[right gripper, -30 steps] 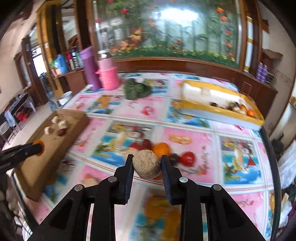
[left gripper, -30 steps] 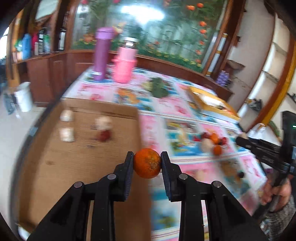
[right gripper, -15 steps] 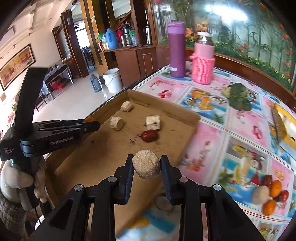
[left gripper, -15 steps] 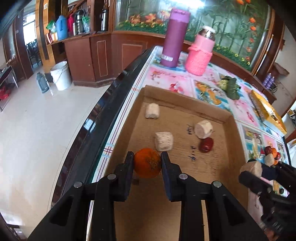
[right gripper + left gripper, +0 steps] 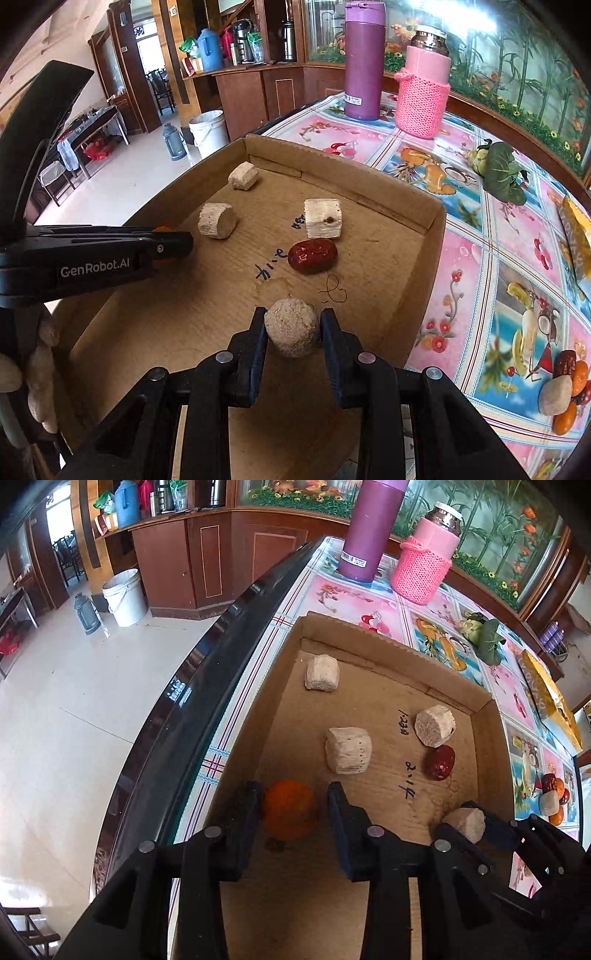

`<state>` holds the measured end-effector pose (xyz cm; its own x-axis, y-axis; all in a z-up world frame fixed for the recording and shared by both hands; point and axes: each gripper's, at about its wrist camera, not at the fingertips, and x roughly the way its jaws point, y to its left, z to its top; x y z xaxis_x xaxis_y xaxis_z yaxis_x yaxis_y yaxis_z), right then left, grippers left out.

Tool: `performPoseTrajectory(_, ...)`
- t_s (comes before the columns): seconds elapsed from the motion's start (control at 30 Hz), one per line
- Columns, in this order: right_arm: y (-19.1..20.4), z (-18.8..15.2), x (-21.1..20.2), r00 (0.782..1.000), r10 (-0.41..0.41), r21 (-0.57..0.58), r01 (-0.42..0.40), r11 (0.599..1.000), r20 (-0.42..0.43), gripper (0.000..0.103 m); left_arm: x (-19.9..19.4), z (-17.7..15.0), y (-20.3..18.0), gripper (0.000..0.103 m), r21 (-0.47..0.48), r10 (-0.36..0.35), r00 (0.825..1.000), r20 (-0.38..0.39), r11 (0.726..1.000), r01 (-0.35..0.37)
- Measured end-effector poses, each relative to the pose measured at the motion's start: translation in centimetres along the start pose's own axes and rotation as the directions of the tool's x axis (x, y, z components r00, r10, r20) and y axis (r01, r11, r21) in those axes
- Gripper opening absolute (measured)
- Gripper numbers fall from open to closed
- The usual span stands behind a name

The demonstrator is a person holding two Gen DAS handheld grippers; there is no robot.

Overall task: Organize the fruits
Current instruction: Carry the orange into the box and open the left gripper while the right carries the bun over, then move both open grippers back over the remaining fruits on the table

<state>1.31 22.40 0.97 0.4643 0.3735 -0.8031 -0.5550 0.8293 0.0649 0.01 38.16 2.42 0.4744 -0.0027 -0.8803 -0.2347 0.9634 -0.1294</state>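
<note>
- A shallow cardboard tray [image 5: 388, 635] sits at the near-left corner of a table covered in a bright pink and blue cloth [image 5: 461, 236].
- The left gripper [image 5: 291, 812] points down near the tray's left wall. Its jaws have just been opening, and a small orange fruit [image 5: 290, 808] sits between them: the left pad appears to touch it, with a clear gap on the right, so it looks released rather than pinched.
- The right gripper [image 5: 291, 326] pinches a round, tan, rough-skinned fruit [image 5: 291, 326] over the tray's near-right part, pads pressed on both its sides.
- Already in the tray lie three pale blocky pieces and a glossy red date [image 5: 312, 256], well apart from each other.
- More small fruits [image 5: 563, 395] cluster near the table's right edge.
- Judgement: the fruits look light and firm. The round ones may roll when let go; gripping across the widest middle suits them, gently, since the orange's skin can bruise.
</note>
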Motion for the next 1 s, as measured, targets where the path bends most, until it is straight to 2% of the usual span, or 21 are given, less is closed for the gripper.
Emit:
performPoseTrajectory(0.23,0.4,-0.1,0.2,1.0,-0.03,-0.031,0.03,0.999,-0.004,0.033,-0.5,0.1,0.2,0.047,-0.022,-0.043,0.999,0.034,0.999,0.043)
performPoseTrajectory(0.3,0.6,-0.2,0.0,0.999,-0.035,-0.041,0.035,0.999,0.001,0.039,-1.2,0.1,0.3,0.05,-0.034,-0.047,0.997,0.06,0.998,0.049)
performPoseTrajectory(0.37,0.8,-0.2,-0.7,0.999,-0.04,-0.047,0.041,0.998,0.023,0.056,-2.2,0.0,0.4,0.052,-0.05,-0.051,0.995,0.088,0.997,0.055)
performPoseTrajectory(0.43,0.8,-0.2,-1.7,0.998,-0.045,-0.049,0.048,0.998,0.052,0.063,-3.4,-0.1,0.3,0.052,-0.06,-0.061,0.991,0.117,0.996,0.069)
performPoseTrajectory(0.47,0.8,-0.3,-2.3,0.997,-0.049,-0.05,0.052,0.997,0.067,0.064,-4.3,-0.2,0.3,0.053,-0.064,-0.06,0.989,0.137,0.996,0.069)
performPoseTrajectory(0.53,0.9,-0.4,-3.7,0.994,-0.063,-0.058,0.069,0.996,0.093,0.066,-6.1,-0.7,0.2,0.061,-0.07,-0.053,0.982,0.182,0.995,0.066)
performPoseTrajectory(0.67,0.4,-1.5,-6.5,0.985,-0.109,-0.049,0.117,0.992,0.137,0.078,-9.6,-2.2,-0.9,0.068,-0.055,-0.056,0.962,0.267,0.996,0.074)
performPoseTrajectory(0.8,-0.9,-3.1,-8.7,0.978,-0.149,0.002,0.151,0.989,0.147,0.078,-12.0,-4.6,-3.2,0.072,-0.014,-0.082,0.945,0.318,0.996,0.091)
performPoseTrajectory(1.0,-3.4,-5.7,-11.2,0.963,-0.234,0.074,0.225,0.971,0.135,0.079,-13.7,-8.1,-6.6,0.072,0.029,-0.133,0.929,0.344,0.991,0.131)
